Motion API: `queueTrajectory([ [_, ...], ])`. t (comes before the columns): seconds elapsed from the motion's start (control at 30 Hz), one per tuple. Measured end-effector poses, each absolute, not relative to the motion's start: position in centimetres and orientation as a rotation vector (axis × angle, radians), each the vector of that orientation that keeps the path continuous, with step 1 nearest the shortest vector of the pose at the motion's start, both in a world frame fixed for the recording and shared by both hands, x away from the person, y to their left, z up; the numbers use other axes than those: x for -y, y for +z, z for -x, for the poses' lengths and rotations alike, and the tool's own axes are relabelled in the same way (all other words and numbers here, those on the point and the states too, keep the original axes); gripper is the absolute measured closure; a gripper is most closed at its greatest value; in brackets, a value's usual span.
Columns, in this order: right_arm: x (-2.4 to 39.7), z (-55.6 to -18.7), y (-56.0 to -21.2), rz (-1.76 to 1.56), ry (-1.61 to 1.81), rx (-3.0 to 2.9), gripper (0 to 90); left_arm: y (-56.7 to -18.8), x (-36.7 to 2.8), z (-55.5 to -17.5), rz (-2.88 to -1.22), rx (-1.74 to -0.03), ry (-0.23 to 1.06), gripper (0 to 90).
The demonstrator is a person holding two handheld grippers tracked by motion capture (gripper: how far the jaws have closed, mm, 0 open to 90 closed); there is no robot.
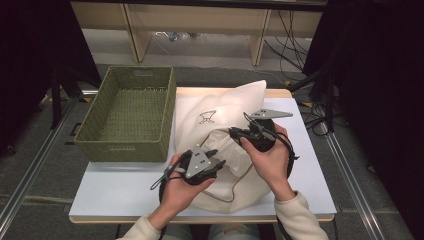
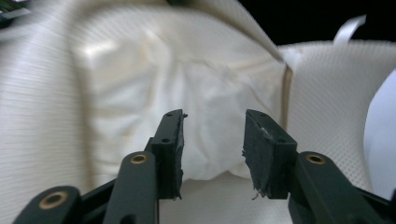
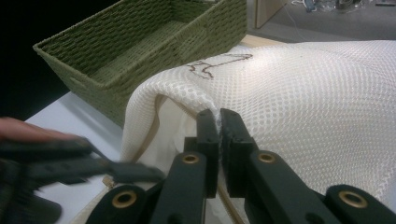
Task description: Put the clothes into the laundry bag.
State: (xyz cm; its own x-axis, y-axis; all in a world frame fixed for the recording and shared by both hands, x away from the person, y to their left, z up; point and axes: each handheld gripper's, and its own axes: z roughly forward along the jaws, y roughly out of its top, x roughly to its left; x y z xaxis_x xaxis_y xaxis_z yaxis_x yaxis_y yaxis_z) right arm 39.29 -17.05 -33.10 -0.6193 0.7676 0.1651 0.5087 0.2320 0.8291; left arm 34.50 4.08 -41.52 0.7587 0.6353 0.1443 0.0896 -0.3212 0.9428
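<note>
High view looks down; both gripper views closely share the mesh bag [image 1: 220,125]

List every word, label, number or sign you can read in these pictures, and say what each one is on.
No readable words or numbers.
Mesh bag: a small dark outline emblem, a drawing without letters.
Green woven basket: a small label plate on its far wall and another on its near wall, both too small to read.

The mesh bag [image 1: 220,117] was cream with a little brown stitched logo. Basket [image 1: 127,115] was woven olive green, table [image 1: 115,192] plain white.
</note>
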Motion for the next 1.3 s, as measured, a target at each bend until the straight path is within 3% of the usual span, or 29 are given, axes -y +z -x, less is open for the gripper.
queueTrajectory([
  [0.2, 16.9, -39.2, -33.1, -1.205, 1.334, -2.22, 87.7, -40.5, -7.4, -34.4, -1.755, -0.649, 0.722, 56.9],
  [0.57, 16.9, -39.1, -33.1, -1.176, 1.327, -2.235, 87.8, -43.2, -6.7, -35.4, -1.877, -0.701, 0.87, 31.9],
  [0.67, 16.8, -39.1, -33.1, -1.17, 1.329, -2.236, 87.8, -44.1, -6.1, -36.4, -1.911, -0.716, 0.9, 29.2],
  [0.83, 16.8, -39.0, -33.1, -1.167, 1.328, -2.236, 88.0, -45.0, -5.6, -37.8, -1.967, -0.747, 0.958, 34.4],
  [0.87, 16.7, -39.0, -33.1, -1.149, 1.321, -2.238, 88.2, -45.3, -5.6, -38.1, -1.98, -0.786, 0.975, 44.2],
  [1.0, 16.5, -38.9, -33.1, -1.169, 1.332, -2.24, 88.2, -45.2, -6.0, -38.6, -1.969, -0.787, 0.981, 69.3],
  [1.03, 16.5, -38.9, -33.1, -1.169, 1.332, -2.24, 88.2, -45.0, -6.3, -38.5, -1.957, -0.806, 0.98, 69.3],
  [1.13, 16.8, -38.9, -33.1, -1.158, 1.314, -2.248, 88.2, -44.3, -7.6, -38.4, -1.936, -0.783, 0.969, 83.5],
  [1.3, 16.8, -38.8, -33.3, -1.168, 1.311, -2.272, 88.2, -42.3, -9.7, -36.9, -1.885, -0.762, 0.968, 86.3],
])
